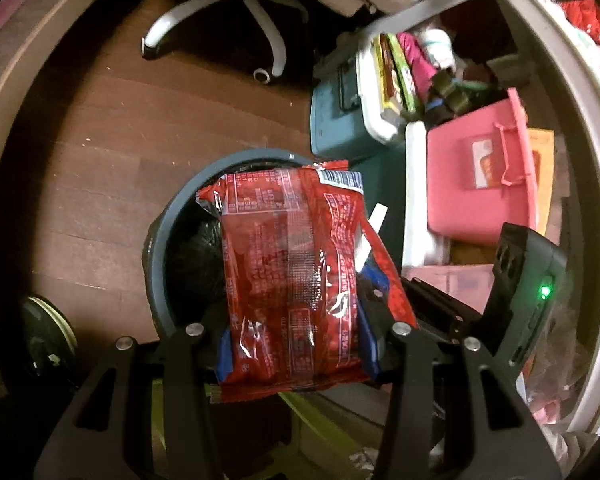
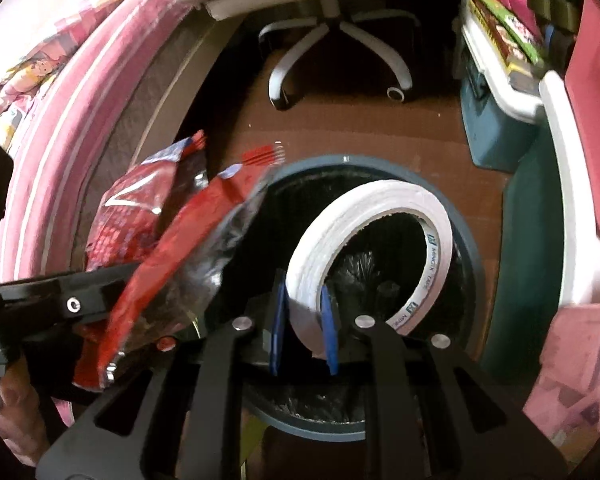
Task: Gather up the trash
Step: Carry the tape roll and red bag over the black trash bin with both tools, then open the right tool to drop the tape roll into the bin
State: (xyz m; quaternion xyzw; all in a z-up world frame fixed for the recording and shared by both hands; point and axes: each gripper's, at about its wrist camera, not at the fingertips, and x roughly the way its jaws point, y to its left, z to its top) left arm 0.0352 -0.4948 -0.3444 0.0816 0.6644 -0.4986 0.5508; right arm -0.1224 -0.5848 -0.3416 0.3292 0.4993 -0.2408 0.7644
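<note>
My left gripper (image 1: 296, 348) is shut on a red snack wrapper (image 1: 296, 272) and holds it over a round grey trash bin (image 1: 180, 216) lined with a black bag. In the right wrist view the same wrapper (image 2: 160, 248) hangs at the left over the bin rim (image 2: 466, 240), with the left gripper body under it. My right gripper (image 2: 304, 332) is shut on a white tape roll (image 2: 364, 256), one wall of the roll between the blue pads, held above the bin opening.
A white office chair base (image 2: 340, 52) stands on the brown wood floor beyond the bin. A teal box (image 1: 340, 120), a white bin of books and a pink box (image 1: 480, 184) stand to the right. A pink bed edge (image 2: 60, 140) runs along the left.
</note>
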